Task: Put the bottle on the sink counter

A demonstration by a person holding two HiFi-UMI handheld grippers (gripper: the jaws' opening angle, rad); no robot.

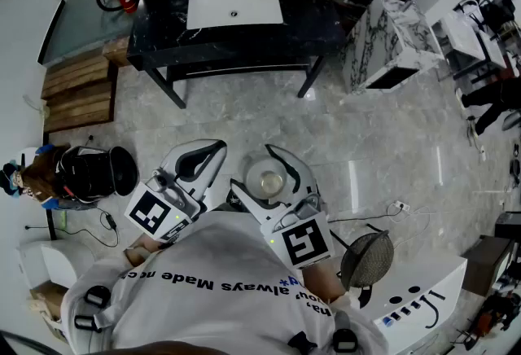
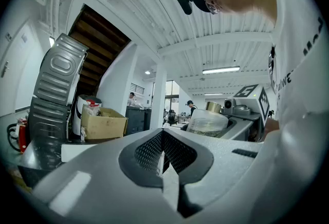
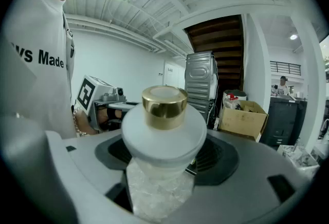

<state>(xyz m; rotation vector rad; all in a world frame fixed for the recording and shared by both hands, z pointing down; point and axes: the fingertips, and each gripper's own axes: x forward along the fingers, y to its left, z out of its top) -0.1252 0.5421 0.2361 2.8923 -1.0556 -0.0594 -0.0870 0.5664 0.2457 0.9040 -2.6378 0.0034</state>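
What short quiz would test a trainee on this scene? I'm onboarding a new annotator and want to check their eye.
1. True or false: the bottle already stands on the black sink counter.
2. What colour is the bottle's cap? A gold, B black, C red.
3. Which gripper has its jaws together with nothing between them?

Key
1. False: the right gripper holds it, away from the counter.
2. A.
3. The left gripper.
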